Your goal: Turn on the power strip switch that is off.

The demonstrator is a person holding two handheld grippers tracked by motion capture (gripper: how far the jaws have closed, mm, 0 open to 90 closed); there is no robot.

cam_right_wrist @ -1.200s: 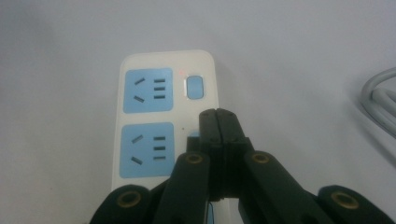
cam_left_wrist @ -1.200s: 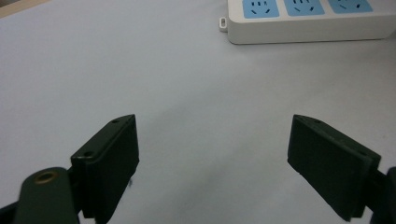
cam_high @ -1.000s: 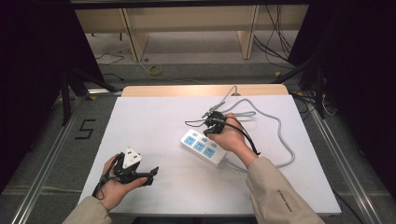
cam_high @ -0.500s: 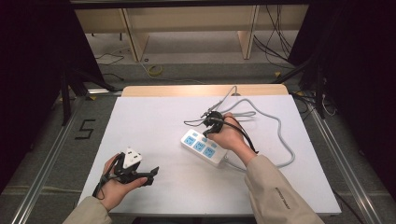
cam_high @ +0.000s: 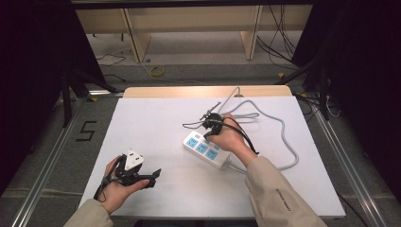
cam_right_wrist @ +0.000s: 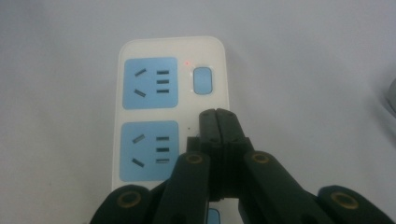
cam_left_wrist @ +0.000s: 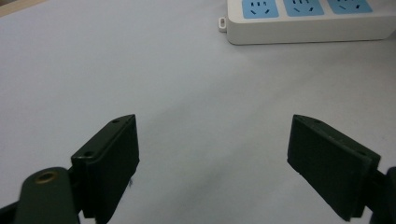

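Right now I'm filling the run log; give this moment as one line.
right gripper: shut, tip over power strip just below switch | light: red | left gripper: open, empty, apart

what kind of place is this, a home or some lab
Most likely a lab or recording workspace, not a home: a bare white table ringed by dark curtains, loose cables on the floor, and a power strip laid out for handling.

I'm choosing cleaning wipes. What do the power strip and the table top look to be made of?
The power strip looks like smooth, slightly glossy white moulded plastic: rounded corners, blue socket faces, a blue switch. The table top looks matte white, perhaps laminate or a sheet; its tan far edge suggests wood beneath.
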